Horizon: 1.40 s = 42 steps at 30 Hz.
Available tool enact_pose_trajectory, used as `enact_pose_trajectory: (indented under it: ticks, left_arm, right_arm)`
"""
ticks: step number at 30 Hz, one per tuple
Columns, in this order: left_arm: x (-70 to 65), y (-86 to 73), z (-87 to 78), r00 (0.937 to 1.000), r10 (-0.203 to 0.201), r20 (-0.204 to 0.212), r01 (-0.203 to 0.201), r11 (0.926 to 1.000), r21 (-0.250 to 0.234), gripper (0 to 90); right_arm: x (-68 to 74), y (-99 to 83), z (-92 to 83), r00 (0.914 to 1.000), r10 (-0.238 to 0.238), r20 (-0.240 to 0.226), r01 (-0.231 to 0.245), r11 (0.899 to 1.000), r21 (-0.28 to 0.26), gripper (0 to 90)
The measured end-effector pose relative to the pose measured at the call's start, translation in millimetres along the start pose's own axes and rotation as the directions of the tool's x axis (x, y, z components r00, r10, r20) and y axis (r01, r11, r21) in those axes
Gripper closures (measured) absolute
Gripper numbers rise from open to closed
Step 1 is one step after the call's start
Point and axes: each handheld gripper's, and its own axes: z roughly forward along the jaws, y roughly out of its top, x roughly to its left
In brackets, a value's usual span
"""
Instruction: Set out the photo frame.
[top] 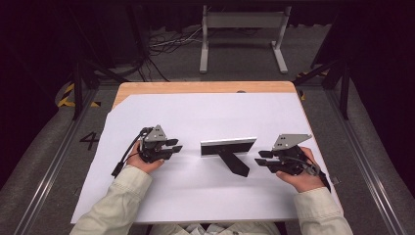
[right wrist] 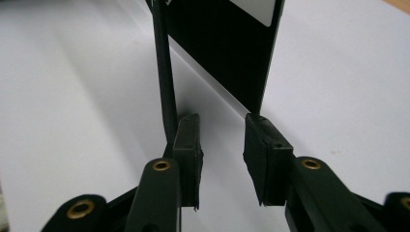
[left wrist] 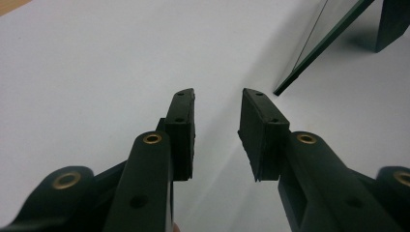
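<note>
A wooden bench (top: 147, 88) is covered by white paper (top: 195, 191); a black T-shaped stand (top: 229, 151) is seen upright; left gripper (top: 175, 145) and right gripper (top: 262, 157) jaws released, nothing grasped.

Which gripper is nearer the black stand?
Right, narrowly. The right gripper sits just off the right end of the black stand, jaws open and pointing at it. The left gripper lies off its left end with a wider gap of white sheet between, jaws open.
</note>
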Motion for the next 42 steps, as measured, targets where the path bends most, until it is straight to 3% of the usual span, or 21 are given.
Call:
enact_pose_trajectory:
  ticks: [14, 19, 25, 29, 38, 41, 42]
  left_arm:
    - [-1.1, 2.7, 4.0, 0.9993, -0.011, 0.034, 0.011, 0.9999, 0.010, 66.4]
    - [0.3, 5.5, 9.7, 0.9979, -0.051, 0.040, 0.051, 0.9987, 0.007, 65.9]
    - [-1.8, 12.4, 15.9, 0.9957, -0.070, 0.061, 0.070, 0.9975, -0.011, 69.0]
    - [-4.2, 16.7, 25.9, 0.9931, -0.086, 0.080, 0.088, 0.9960, -0.015, 76.4]
    - [-13.2, 23.2, 38.5, 0.9938, -0.073, 0.083, 0.072, 0.9973, 0.016, 89.5]
    - [-13.7, 23.6, 46.0, 0.9930, -0.097, 0.067, 0.092, 0.9926, 0.080, 90.0]
    - [-13.7, 23.6, 46.0, 0.9930, -0.097, 0.067, 0.092, 0.9926, 0.080, 90.0]
  right_arm:
    - [-21.9, -5.2, -10.0, 0.9999, 0.005, -0.011, -0.005, 1.000, -0.012, 71.6]
    - [-26.4, -6.0, -9.4, 1.0000, 0.008, -0.005, -0.008, 1.000, -0.006, 73.1]
    - [-28.1, -6.5, -7.5, 0.9999, 0.008, -0.007, -0.008, 1.000, 0.008, 73.9]
    - [-28.5, -6.6, -6.9, 0.9999, 0.004, -0.010, -0.004, 1.000, 0.009, 74.1]
    - [-28.3, -6.6, -5.6, 0.9995, -0.002, -0.030, 0.002, 1.000, 0.018, 79.1]
    - [-26.8, -5.0, -4.8, 0.9994, -0.006, -0.033, 0.007, 1.000, 0.019, 79.2]
    - [-26.8, -5.0, -4.8, 0.9994, -0.006, -0.033, 0.007, 1.000, 0.019, 79.2]
